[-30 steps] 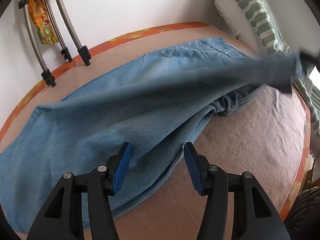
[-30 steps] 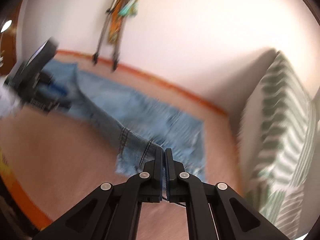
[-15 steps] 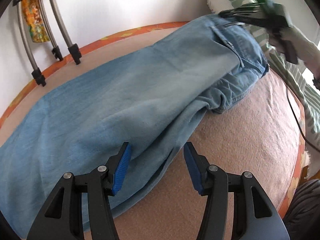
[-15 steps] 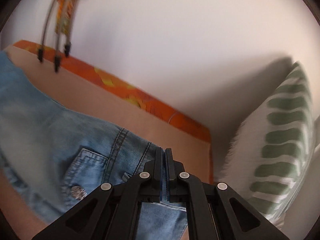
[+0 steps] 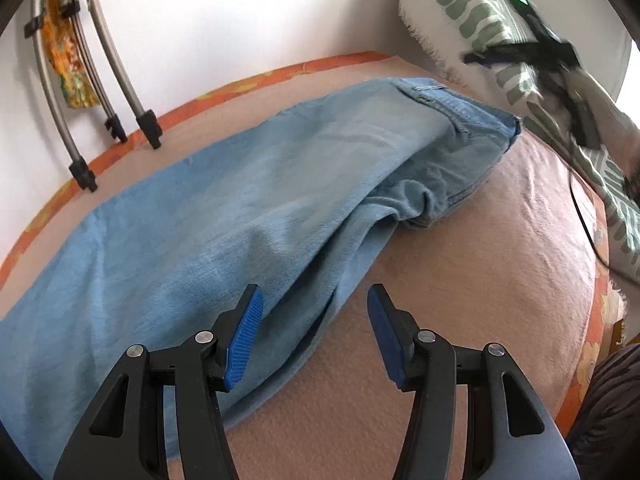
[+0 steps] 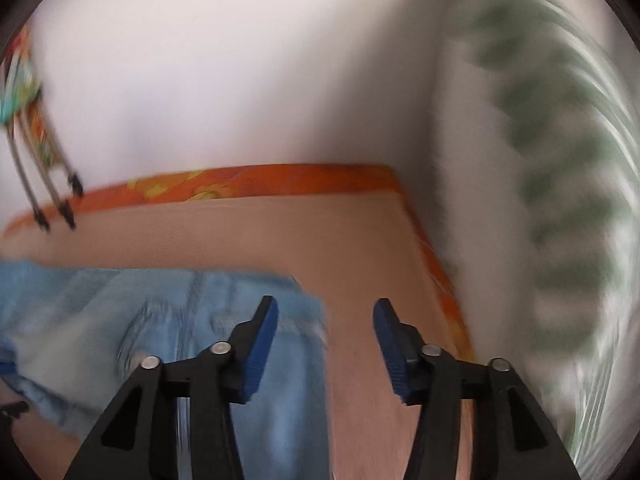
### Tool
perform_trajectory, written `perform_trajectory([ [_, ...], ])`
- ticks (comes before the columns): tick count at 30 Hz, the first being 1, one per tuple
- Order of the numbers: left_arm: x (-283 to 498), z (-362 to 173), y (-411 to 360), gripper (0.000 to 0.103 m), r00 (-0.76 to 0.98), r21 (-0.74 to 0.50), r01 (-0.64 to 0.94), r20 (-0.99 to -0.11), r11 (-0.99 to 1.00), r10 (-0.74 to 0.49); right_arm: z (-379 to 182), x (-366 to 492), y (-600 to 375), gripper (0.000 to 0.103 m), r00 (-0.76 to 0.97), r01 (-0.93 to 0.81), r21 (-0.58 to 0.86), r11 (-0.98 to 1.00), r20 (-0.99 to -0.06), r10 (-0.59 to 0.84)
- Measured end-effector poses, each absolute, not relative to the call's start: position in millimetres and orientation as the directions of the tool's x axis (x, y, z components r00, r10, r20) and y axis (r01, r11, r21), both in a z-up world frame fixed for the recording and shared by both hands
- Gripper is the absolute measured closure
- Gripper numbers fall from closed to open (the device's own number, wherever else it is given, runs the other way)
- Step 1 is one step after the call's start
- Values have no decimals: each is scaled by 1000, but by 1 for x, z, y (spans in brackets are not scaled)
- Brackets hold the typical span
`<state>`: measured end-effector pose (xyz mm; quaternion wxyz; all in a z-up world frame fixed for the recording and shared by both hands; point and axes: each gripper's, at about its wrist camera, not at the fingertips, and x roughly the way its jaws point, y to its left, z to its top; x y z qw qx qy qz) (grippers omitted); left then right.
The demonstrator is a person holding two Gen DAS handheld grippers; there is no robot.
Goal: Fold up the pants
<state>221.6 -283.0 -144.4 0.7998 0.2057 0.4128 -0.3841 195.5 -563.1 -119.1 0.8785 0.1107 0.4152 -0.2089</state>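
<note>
Light blue jeans lie folded lengthwise on the pinkish-brown bed cover, one leg over the other, waistband at the far right. My left gripper is open and empty, hovering just above the near edge of the legs. My right gripper is open and empty, above the waistband corner of the jeans; that view is blurred. The right gripper also shows in the left wrist view, raised above the waist end.
A white pillow with green marks leans at the bed's right end, also in the right wrist view. A folded metal frame with colourful cloth leans on the white wall. An orange patterned sheet border runs along the wall.
My right gripper carried the upper leg and waist across onto the other half, laid it down, then opened and lifted off. My left gripper stayed open in place.
</note>
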Motion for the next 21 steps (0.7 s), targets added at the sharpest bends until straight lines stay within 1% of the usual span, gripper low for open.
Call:
perform_trajectory([
  [2, 215, -140, -282, 49, 363, 9, 790, -813, 613, -455, -126, 156, -564, 38, 571, 510, 117, 852, -787, -234],
  [5, 206, -136, -284, 49, 345, -5, 803, -812, 596, -470, -145, 119, -554, 36, 556, 562, 199, 803, -809, -189],
  [6, 204, -136, -285, 49, 346, 3, 807, -812, 590, -469, -152, 110, -549, 33, 555, 572, 236, 786, -816, -159],
  [8, 200, -135, -290, 49, 362, 35, 814, -811, 580, -459, -164, 102, -544, 32, 566, 576, 313, 755, -819, -92],
  [11, 202, -135, -300, 50, 366, 47, 816, -814, 577, -451, -179, 104, -541, 32, 586, 584, 412, 700, -810, -12],
  [13, 201, -134, -309, 51, 367, 57, 822, -814, 566, -450, -185, 108, -537, 32, 598, 588, 450, 673, -801, 13],
  [14, 200, -133, -315, 57, 361, 63, 833, -815, 550, -453, -187, 111, -536, 32, 608, 588, 466, 661, -794, 18],
  [16, 199, -133, -327, 62, 322, 38, 848, -830, 529, -456, -190, 118, -536, 32, 629, 590, 500, 634, -777, 27],
  [21, 196, -142, -345, 62, 268, 4, 866, -848, 500, -458, -201, 128, -540, 32, 653, 599, 570, 562, -754, 70],
])
